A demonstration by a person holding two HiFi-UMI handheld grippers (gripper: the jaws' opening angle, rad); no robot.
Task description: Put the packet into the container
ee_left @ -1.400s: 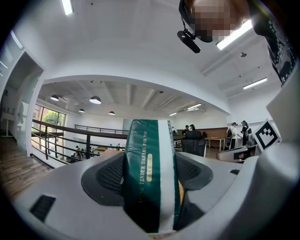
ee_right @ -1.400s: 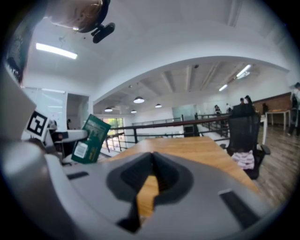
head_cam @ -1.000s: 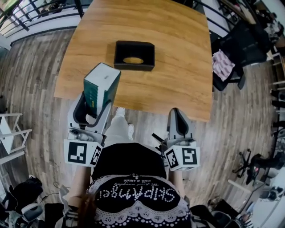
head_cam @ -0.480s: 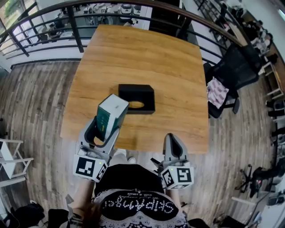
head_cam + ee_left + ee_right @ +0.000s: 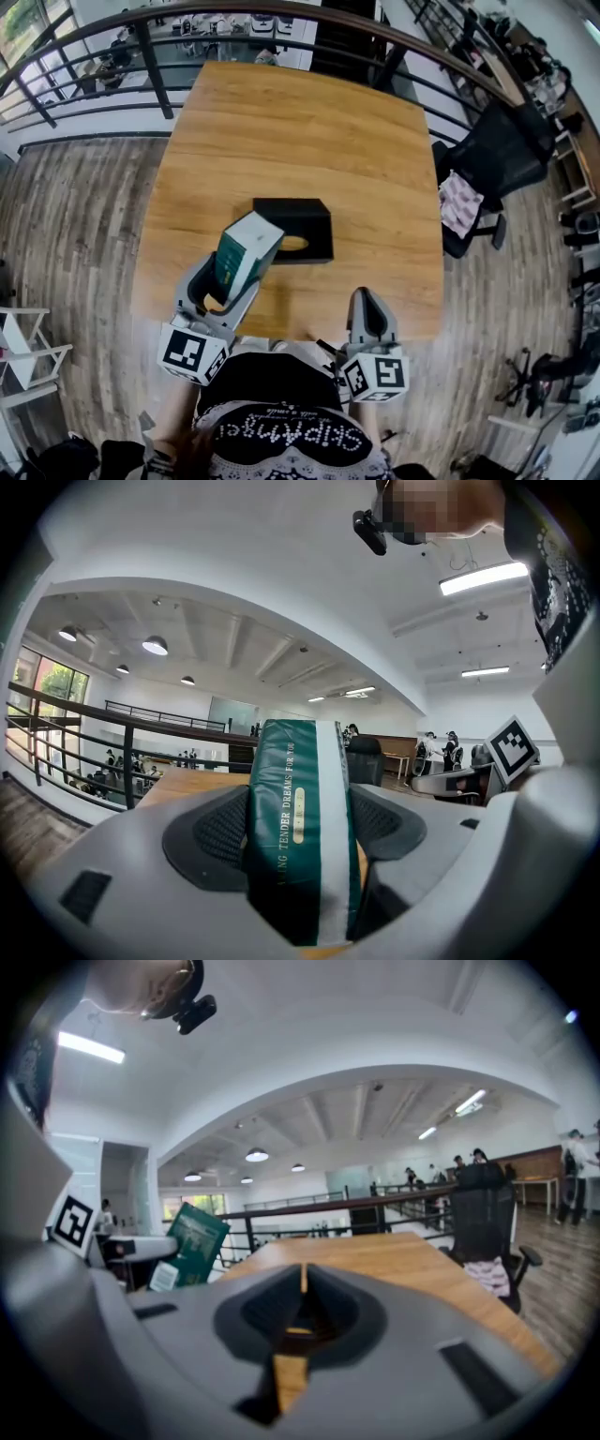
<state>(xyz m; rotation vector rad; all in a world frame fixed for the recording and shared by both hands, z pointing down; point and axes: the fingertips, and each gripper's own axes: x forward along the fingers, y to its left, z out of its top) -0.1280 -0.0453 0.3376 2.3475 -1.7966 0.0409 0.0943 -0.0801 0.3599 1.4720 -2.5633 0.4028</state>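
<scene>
From the head view, my left gripper is clamped on the green-and-white packet, which I hold upright in the air over the near edge of the tabletop. It is just beside the near-left corner of the black container, so a short carry forward should bring it over the opening. My right gripper hangs off the near edge, apart from everything, probably to stay clear of the drop.

In the left gripper view both pads press the packet's broad faces and its narrow spine faces the camera. The hold looks firm.

In the right gripper view the jaws are together with nothing between them. The tabletop lies beyond, and the packet shows off to the left.
</scene>
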